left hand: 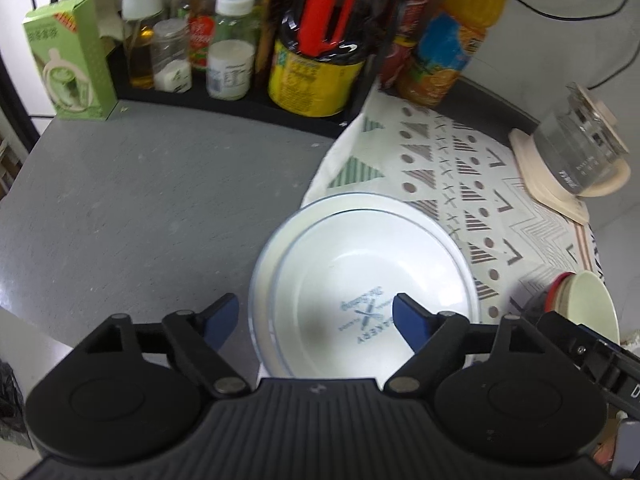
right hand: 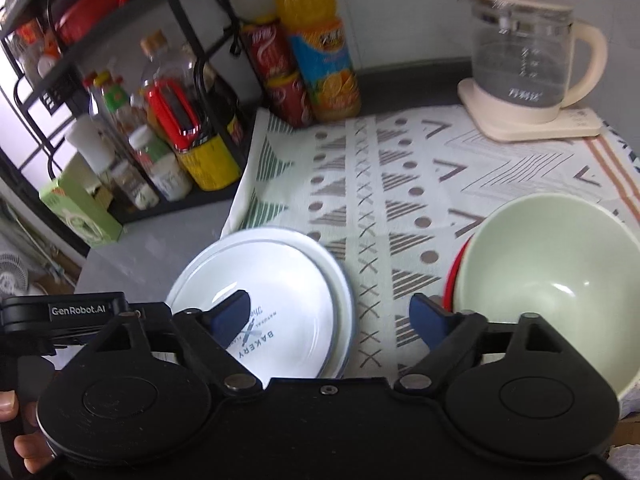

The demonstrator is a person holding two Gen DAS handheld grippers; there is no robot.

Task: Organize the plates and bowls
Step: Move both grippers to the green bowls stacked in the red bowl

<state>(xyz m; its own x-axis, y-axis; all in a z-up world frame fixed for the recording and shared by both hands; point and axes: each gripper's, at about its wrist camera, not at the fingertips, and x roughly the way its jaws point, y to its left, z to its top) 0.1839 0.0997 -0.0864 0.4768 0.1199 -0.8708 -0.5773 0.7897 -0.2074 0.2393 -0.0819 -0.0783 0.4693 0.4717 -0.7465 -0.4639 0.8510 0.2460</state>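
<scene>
Two white plates (left hand: pixel 360 280) with "BAKERY" print sit stacked, one in the other, half on the grey counter and half on the patterned cloth; they also show in the right wrist view (right hand: pixel 280 280). My left gripper (left hand: pixel 316 320) is open and empty, with its jaws astride the near left rim of the stack. A pale green bowl (right hand: pixel 548 284) sits nested in a red bowl (right hand: pixel 454 276) on the cloth at the right; it also shows in the left wrist view (left hand: pixel 592 304). My right gripper (right hand: pixel 330 316) is open and empty, above the cloth between plates and bowls.
A black rack (left hand: pixel 240 100) with bottles and jars stands at the back left, beside a green box (left hand: pixel 68 60). Red cans (right hand: pixel 280 76) and an orange juice bottle (right hand: pixel 320 52) stand behind the cloth (right hand: pixel 400 184). A glass kettle (right hand: pixel 520 60) stands at the back right.
</scene>
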